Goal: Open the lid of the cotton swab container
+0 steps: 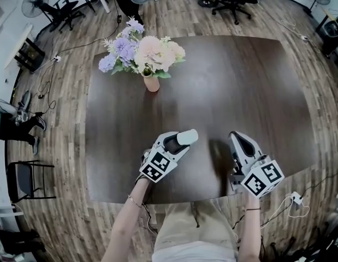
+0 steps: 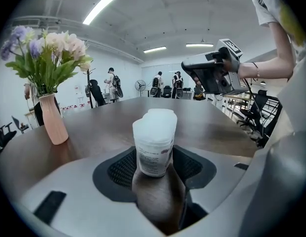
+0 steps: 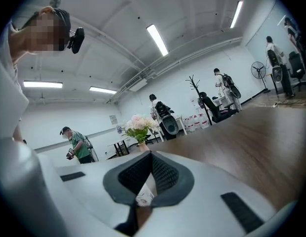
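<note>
- Head view: at lower middle of the frame the left gripper [image 1: 178, 143] holds the cotton swab container [image 1: 189, 136] over the dark table [image 1: 239, 81]. I can't tell whether its base rests on the wood. The right gripper [image 1: 239, 141] is at lower right, apart from it. Only this view shows the gap between the two. The vase of flowers [image 1: 151, 82], upper middle, is well apart and looks out of harm's way.
- Left gripper view: the jaws stand wide, with their pads against the container's lower body at centre frame. The lid [image 2: 160, 116] is on top, though I can't tell if it is seated. The grip is low, so I'd worry that a pull on the lid could twist the container out of the pads. A hard squeeze might buckle its thin wall. Only here do the label and the height of the grip show.
- Right gripper view: the jaws are pinched together on a small white scrap [image 3: 144, 195] with print, at bottom centre; what it is I can't tell. Closed and occupied, this gripper cannot take the lid until it lets go. The container does not show here.
</note>
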`<state>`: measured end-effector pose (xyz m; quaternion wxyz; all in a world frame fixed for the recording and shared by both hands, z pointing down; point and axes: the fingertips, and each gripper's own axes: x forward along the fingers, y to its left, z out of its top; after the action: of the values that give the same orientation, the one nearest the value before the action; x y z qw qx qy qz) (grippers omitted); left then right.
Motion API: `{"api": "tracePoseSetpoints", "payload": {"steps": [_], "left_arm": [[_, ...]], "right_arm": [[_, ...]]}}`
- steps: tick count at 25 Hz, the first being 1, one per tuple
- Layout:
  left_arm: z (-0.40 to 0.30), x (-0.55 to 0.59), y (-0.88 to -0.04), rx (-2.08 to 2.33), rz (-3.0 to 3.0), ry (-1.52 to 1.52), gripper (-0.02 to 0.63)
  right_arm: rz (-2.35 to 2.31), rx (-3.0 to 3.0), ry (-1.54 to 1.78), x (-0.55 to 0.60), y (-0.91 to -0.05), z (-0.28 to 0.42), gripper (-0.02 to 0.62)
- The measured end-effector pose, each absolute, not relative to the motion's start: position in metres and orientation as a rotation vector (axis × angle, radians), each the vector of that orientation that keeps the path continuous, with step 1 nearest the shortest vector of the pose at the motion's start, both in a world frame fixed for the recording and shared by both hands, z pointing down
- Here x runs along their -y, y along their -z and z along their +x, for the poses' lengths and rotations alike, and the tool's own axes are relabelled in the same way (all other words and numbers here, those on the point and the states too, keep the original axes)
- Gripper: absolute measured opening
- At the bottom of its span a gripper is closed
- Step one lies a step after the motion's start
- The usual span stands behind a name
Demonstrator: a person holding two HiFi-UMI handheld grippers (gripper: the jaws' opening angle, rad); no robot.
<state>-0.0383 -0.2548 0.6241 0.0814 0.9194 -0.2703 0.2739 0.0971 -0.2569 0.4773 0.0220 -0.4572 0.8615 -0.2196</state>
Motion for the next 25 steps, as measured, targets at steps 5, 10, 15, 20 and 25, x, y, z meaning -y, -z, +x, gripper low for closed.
{"api": "tracePoseSetpoints", "payload": {"steps": [5, 10, 15, 20, 25], "left_arm": [[-0.033, 0.248, -0.62, 0.787, 2.731, -0.778, 0.233], [-0.028, 0.24, -0.615, 0.743, 2.689, -0.723, 0.224], [-0.021, 0.231, -0.604, 0.695, 2.65, -0.631, 0.216], [-0.014, 0.223, -0.586, 0.645, 2.604, -0.494, 0.21], [-0.012, 0.214, -0.552, 0.622, 2.57, -0.317, 0.206]], "right_arm": [[-1.428, -2.685, 0.675, 0.256, -0.478, 0.097, 0.021], [-1.431, -2.676, 0.68, 0.258, -0.477, 0.099, 0.021], [-1.42, -2.673, 0.681, 0.257, -0.475, 0.098, 0.021], [-1.403, -2.672, 0.681, 0.258, -0.474, 0.099, 0.021], [-1.321, -2.67, 0.686, 0.261, -0.461, 0.101, 0.021]]}}
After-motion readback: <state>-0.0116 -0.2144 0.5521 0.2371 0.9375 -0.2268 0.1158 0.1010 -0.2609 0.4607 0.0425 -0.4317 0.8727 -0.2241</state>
